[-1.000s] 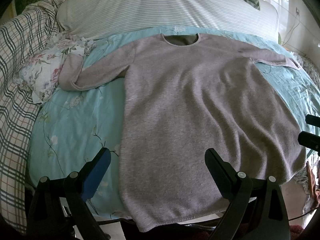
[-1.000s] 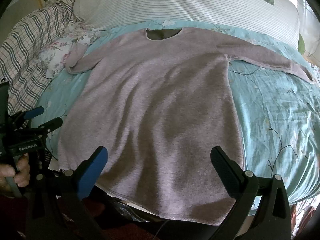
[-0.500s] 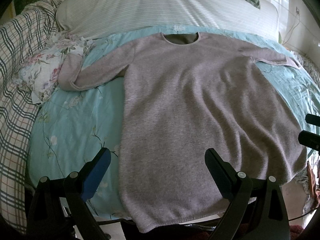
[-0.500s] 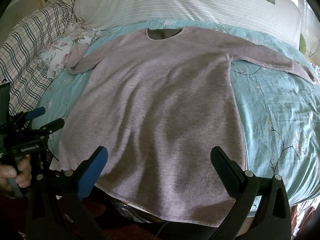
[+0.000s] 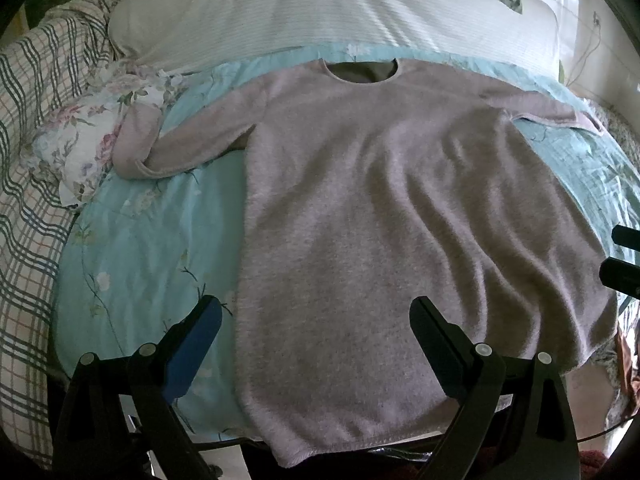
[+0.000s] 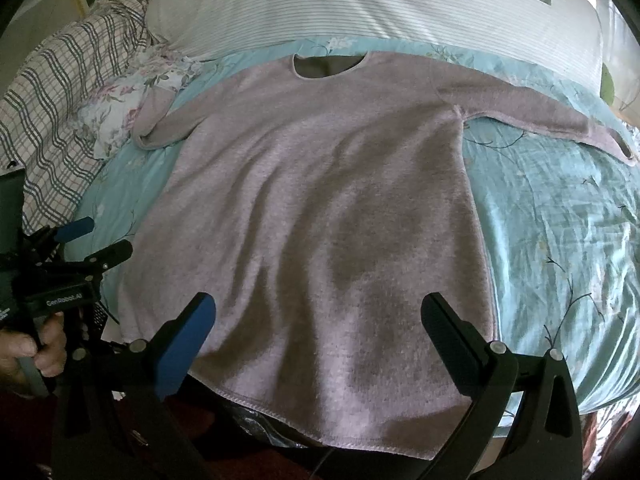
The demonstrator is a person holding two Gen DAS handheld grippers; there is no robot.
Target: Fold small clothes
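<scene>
Across the bed (image 5: 132,248), the pink sweater (image 5: 380,220) lies flat, neck at twelve o'clock; left claw (image 5: 316,320) and right claw (image 6: 318,316) hover wide apart, empty.

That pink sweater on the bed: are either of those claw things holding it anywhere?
No. The sweater lies flat. Left gripper and right gripper are open above its hem, gripping nothing.

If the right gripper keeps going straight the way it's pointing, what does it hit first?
Most likely the pink sweater: the open right gripper points over its hem at the body fabric, nothing in between. Depth is hard to judge.
</scene>
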